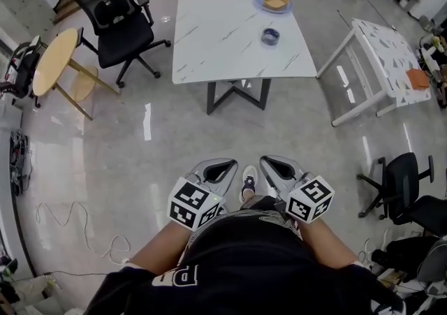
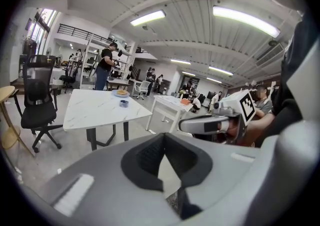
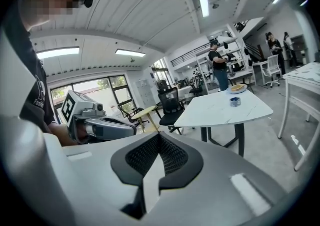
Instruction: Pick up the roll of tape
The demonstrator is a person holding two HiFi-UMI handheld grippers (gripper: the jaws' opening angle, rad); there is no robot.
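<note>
Marble-topped table holds the tape roll (plate nearby).

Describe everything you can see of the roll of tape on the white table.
The roll of tape is a small dark bluish ring with an open centre, lying flat on the white marble-look table, towards its far right part, just short of a blue plate. Only the table touches it; it stands apart from the plate.

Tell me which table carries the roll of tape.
The central marble table: roll of tape near its plate. The round wooden table and speckled table lack it.
</note>
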